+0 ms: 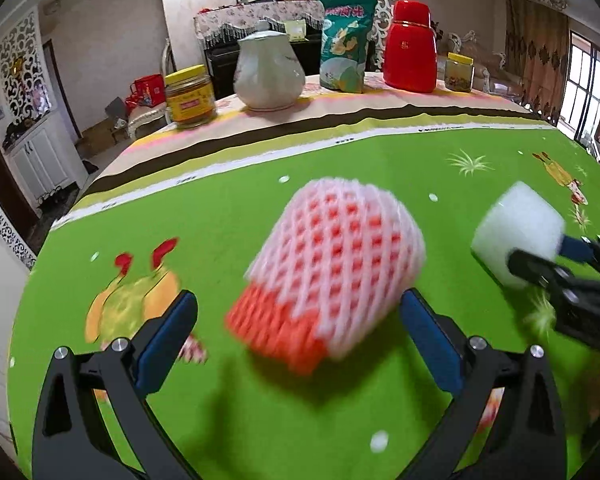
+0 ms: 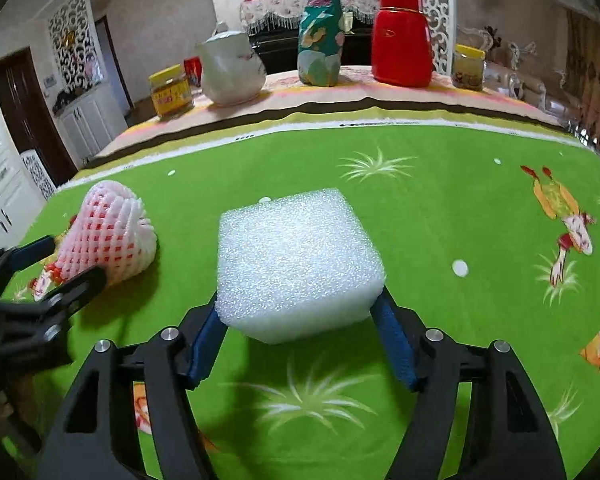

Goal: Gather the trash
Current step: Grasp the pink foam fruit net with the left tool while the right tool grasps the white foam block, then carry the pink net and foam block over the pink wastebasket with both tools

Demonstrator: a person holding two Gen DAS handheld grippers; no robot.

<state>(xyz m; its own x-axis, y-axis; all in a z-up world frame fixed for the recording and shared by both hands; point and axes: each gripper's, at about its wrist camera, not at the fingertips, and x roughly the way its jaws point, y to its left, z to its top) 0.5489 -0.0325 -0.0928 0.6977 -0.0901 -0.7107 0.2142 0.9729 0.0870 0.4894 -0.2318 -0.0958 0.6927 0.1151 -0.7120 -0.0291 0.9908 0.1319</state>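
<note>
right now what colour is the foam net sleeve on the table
White mesh foam net sleeve over red-orange, with a bare red-orange band at one end; clearest in the left wrist view.

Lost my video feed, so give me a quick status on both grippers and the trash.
Right gripper shut on white foam block. Left gripper open, straddling pink foam fruit net, not gripping. Nothing in the way on the green tablecloth.

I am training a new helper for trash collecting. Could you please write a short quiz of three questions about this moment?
1. True or false: the right gripper is closed on the white foam block.
2. Which piece of trash lies between the open fingers of the left gripper?
A. pink foam fruit net
B. a crushed can
3. What colour is the thermos at the far side?

Key: 1 true; 2 A; 3 red.
</note>
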